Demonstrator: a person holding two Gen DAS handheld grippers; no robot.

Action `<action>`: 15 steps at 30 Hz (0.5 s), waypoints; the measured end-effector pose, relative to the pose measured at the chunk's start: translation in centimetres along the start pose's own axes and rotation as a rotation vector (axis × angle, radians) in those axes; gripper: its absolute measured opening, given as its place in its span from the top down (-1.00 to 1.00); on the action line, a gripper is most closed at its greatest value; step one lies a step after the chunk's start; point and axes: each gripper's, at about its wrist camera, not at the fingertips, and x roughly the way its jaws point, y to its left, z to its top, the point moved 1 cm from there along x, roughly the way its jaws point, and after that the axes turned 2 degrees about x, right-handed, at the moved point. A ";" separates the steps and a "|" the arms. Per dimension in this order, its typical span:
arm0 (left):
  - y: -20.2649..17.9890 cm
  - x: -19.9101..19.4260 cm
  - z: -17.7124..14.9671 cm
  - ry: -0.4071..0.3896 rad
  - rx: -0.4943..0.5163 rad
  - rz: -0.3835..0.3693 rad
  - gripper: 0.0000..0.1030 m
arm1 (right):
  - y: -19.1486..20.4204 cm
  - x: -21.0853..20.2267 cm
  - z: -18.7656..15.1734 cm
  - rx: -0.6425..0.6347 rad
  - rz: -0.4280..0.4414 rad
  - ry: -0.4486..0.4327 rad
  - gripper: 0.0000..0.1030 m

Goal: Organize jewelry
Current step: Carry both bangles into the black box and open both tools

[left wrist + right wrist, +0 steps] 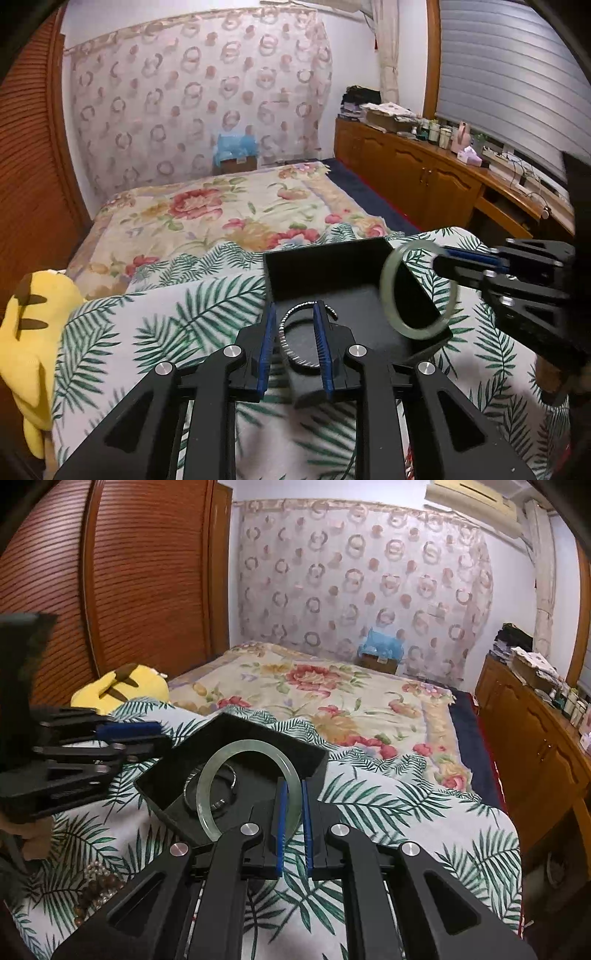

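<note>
A black open box point(314, 273) point(295, 747) sits on a leaf-print cloth point(166, 321). On the box floor lies a silver bracelet point(286, 343) point(190, 786). My left gripper point(293, 312) point(159, 738) hangs open just above it, blue pads either side and not pressing on it. From the right comes my right gripper point(293, 786) point(441, 260), shut on the rim of a pale green jade bangle point(207, 775) point(386, 284). The bangle hangs upright over the box's right half, above the bracelet.
A heap of pearl and brown bead jewelry point(96, 882) lies on the cloth left of the box. A yellow plush toy point(33, 314) point(122, 686) rests at the cloth's left edge. A floral bedspread point(221, 210) stretches behind; wooden cabinets point(424, 173) line the right wall.
</note>
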 end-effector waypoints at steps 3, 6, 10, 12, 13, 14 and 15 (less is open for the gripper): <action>0.5 -1.4 -0.5 -0.014 0.007 0.011 0.43 | 0.6 1.3 0.6 -0.022 0.005 0.016 0.82; 1.3 -2.7 -1.2 -0.025 0.003 0.021 0.42 | 1.3 2.7 0.8 -0.044 0.011 0.050 0.82; 2.1 -3.9 -1.9 -0.033 -0.012 0.022 0.42 | 2.4 3.8 0.6 -0.085 0.007 0.084 0.82; 2.1 -4.2 -2.3 -0.033 -0.018 0.014 0.42 | 2.8 4.4 0.6 -0.098 0.006 0.108 0.82; 2.0 -4.4 -2.6 -0.032 -0.017 0.011 0.42 | 2.9 4.6 0.6 -0.100 0.005 0.114 0.82; 1.9 -4.6 -2.8 -0.032 -0.013 0.011 0.42 | 2.9 4.9 0.5 -0.100 0.002 0.122 0.82; 2.0 -4.7 -3.0 -0.032 -0.010 0.010 0.42 | 2.8 5.2 0.6 -0.096 0.002 0.130 0.82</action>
